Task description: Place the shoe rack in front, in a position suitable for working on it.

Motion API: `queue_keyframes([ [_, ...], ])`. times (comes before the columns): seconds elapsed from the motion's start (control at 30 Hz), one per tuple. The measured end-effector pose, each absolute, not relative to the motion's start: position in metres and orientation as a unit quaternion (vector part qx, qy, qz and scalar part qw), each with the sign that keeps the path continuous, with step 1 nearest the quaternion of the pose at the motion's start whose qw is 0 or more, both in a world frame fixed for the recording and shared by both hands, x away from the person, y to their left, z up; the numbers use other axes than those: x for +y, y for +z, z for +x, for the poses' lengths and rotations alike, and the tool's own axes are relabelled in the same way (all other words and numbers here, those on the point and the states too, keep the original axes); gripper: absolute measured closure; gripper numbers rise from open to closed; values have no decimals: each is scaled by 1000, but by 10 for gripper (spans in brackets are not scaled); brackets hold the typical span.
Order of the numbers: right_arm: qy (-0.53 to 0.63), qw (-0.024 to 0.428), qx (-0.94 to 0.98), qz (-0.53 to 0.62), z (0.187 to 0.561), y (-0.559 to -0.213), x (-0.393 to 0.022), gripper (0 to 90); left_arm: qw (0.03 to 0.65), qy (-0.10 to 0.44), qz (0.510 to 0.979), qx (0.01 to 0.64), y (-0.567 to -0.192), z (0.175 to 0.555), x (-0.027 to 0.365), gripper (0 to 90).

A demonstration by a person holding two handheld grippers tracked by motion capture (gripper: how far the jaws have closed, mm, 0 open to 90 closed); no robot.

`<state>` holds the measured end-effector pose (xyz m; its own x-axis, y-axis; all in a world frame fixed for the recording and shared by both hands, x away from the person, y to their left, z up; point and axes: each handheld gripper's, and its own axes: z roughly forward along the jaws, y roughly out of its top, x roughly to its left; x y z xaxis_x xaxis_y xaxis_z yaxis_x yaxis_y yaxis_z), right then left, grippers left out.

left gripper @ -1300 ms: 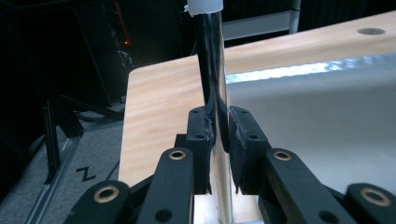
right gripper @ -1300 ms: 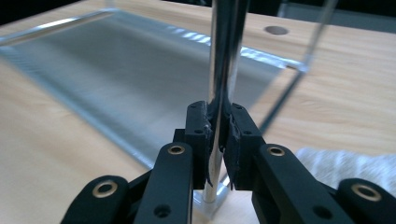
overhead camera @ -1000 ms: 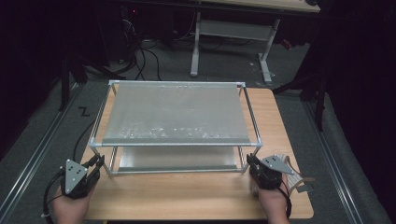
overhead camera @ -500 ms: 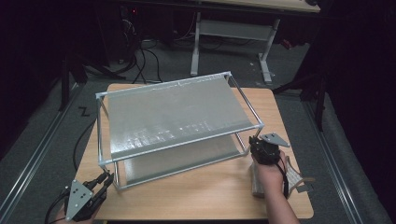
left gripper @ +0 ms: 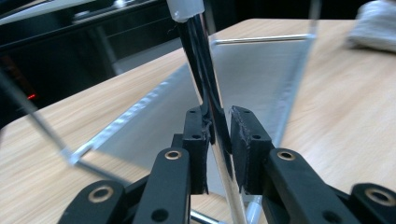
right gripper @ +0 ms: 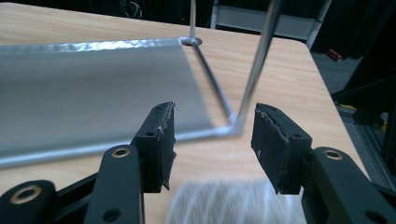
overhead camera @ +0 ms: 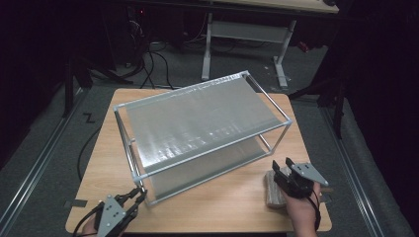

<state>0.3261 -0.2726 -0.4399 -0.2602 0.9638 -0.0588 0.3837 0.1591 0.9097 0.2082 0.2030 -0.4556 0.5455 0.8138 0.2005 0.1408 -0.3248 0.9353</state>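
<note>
A two-shelf metal rack [overhead camera: 197,123] stands askew on the wooden table [overhead camera: 237,205]. My left gripper [overhead camera: 136,196] is at its near left corner, shut on the chrome corner post [left gripper: 205,60]. In the left gripper view, the left gripper [left gripper: 218,126] has the post pinched between its pads. My right gripper [overhead camera: 282,165] sits off the rack's near right corner. Its jaws have just been opening. In the right gripper view, the right gripper [right gripper: 212,126] holds nothing, and the right corner post [right gripper: 259,60] stands a little beyond the pads. The lower shelf [right gripper: 93,88] lies ahead to the left.
A pale folded cloth [overhead camera: 272,193] lies on the table under my right hand, also as the blurred cloth [right gripper: 229,205] below the jaws. A white desk frame [overhead camera: 247,29] and cables [overhead camera: 148,59] are on the floor behind the table. Floor rails [overhead camera: 34,168] run along both sides.
The rack has swung anticlockwise, its left end drawn toward the near edge by my left gripper. My right gripper has let go of the right post, opened and drawn back.
</note>
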Motion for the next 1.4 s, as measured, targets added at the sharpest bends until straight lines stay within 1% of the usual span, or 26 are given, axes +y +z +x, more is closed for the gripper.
queue_keyframes([
  [0.03, 416, 351, 677, 496, 320, -440, -274, 487, 486, 354, 739, 303, -454, 212, 197, 766],
  [0.13, 417, 356, 674, 494, 307, -441, -279, 486, 495, 347, 746, 281, -454, 216, 179, 767],
  [0.17, 420, 357, 671, 496, 303, -441, -281, 486, 497, 338, 748, 282, -455, 215, 176, 767],
  [0.27, 423, 355, 669, 498, 301, -442, -285, 482, 497, 336, 751, 276, -456, 213, 174, 767],
  [0.37, 417, 357, 668, 502, 317, -436, -290, 496, 497, 335, 750, 280, -457, 211, 178, 768],
  [0.43, 412, 357, 669, 506, 337, -431, -295, 559, 499, 340, 747, 280, -458, 210, 181, 770],
  [0.57, 392, 360, 670, 518, 382, -424, -303, 605, 502, 339, 745, 281, -458, 207, 185, 771],
  [0.6, 389, 351, 669, 528, 395, -424, -304, 606, 504, 336, 744, 282, -459, 207, 186, 772],
  [0.7, 386, 341, 660, 547, 417, -426, -305, 630, 505, 332, 743, 288, -460, 205, 190, 774],
  [0.8, 380, 345, 656, 553, 428, -428, -302, 650, 505, 333, 742, 289, -460, 203, 193, 774],
  [0.9, 379, 348, 654, 554, 435, -428, -301, 707, 509, 331, 738, 295, -461, 201, 197, 775],
  [0.93, 380, 345, 656, 553, 437, -428, -302, 743, 511, 331, 736, 296, -461, 201, 199, 777],
  [1.0, 392, 332, 661, 548, 438, -429, -302, 803, 508, 335, 735, 299, -461, 202, 200, 777],
  [1.13, 390, 328, 662, 551, 425, -428, -303, 807, 505, 339, 728, 316, -461, 208, 209, 778],
  [1.17, 391, 330, 662, 547, 418, -429, -304, 807, 506, 328, 723, 338, -462, 209, 212, 779],
  [1.2, 393, 333, 664, 542, 408, -430, -307, 807, 508, 337, 721, 328, -462, 212, 214, 781],
  [1.33, 402, 337, 661, 537, 378, -433, -316, 807, 509, 339, 716, 335, -462, 215, 217, 783],
  [1.4, 404, 339, 660, 535, 370, -434, -319, 804, 510, 340, 716, 333, -463, 215, 216, 782],
])
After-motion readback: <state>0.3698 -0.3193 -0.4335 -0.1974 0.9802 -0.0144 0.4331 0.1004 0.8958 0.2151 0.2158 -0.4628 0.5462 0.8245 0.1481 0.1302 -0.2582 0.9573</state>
